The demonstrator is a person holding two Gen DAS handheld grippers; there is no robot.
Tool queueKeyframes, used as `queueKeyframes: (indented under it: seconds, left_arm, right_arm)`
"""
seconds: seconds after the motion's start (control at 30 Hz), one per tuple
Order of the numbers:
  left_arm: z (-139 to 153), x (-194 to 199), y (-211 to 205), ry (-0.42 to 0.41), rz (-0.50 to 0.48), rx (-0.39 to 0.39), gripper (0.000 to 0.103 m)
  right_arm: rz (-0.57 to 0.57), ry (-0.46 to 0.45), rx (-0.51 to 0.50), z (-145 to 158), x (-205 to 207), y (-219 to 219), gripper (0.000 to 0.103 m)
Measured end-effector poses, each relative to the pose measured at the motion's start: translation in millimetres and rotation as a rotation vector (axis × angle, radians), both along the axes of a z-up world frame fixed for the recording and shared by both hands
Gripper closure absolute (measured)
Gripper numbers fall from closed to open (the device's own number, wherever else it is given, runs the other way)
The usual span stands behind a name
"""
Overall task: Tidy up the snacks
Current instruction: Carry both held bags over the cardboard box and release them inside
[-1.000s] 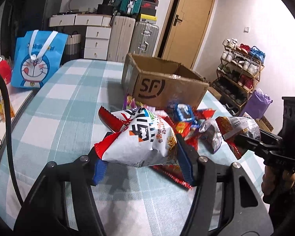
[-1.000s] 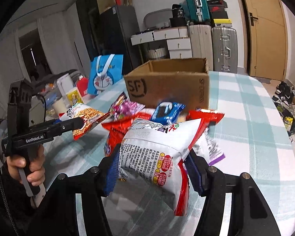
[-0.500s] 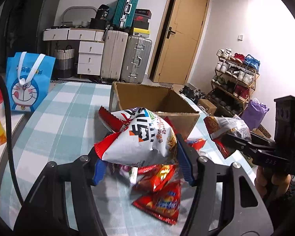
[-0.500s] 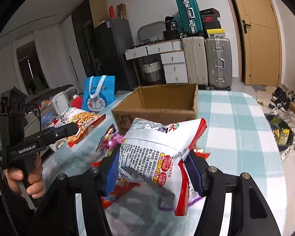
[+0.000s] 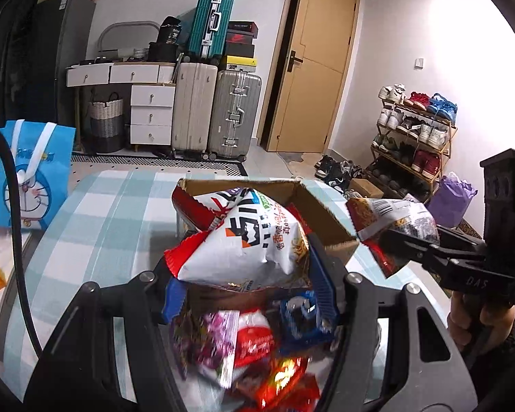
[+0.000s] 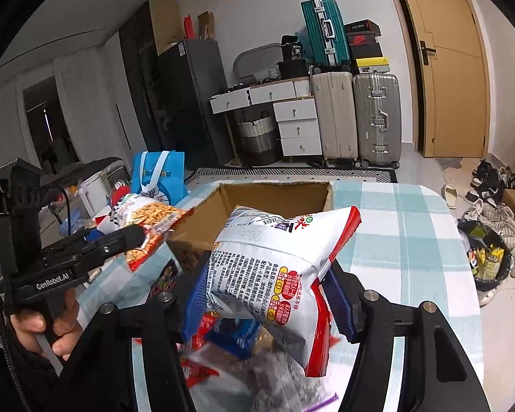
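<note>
Inspector A: The left gripper point(image 5: 247, 285) was clamped on a white and red snack bag point(image 5: 247, 240), its blue pads pressed into both sides of the bag. That bag sat at the centre of the left wrist view, in front of the open cardboard box point(image 5: 322, 213).

Inspector B: Confirmed. The right gripper point(image 6: 267, 298) was likewise closed on a second white and red bag point(image 6: 278, 274), printed back facing the camera, at the lower centre of the right wrist view, with the box point(image 6: 274, 195) just beyond it.

Inspector A: And the other snacks?

Inspector B: A blurred pile of loose packets point(image 5: 257, 346) lay at the bottom of the left view, below the held bag: red, purple and blue wrappers. The individual kinds could not be told apart.

Inspector A: The box stood on a table with a blue and white checked cloth point(image 5: 113, 219). A blue cartoon tote bag point(image 5: 31, 178) stood at the left edge.

Inspector B: Suitcases point(image 6: 357, 116) and white drawers point(image 6: 295, 127) lined the far wall, upper centre; a wooden door point(image 6: 453, 68) was at upper right.
</note>
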State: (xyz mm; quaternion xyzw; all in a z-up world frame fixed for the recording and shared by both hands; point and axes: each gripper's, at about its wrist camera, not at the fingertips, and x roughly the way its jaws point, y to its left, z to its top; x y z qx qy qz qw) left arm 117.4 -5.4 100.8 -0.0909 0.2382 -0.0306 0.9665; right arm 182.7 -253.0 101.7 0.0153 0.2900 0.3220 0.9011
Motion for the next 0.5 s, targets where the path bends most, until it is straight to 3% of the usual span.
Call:
queueKeyframes:
  seconds: [0.5]
  left_arm:
    - [-7.6, 76.2, 0.8, 0.035, 0.006, 0.041, 0.044]
  right_arm:
    - [-0.006, 0.046, -0.023, -5.2, 64.7, 37.1, 0.042]
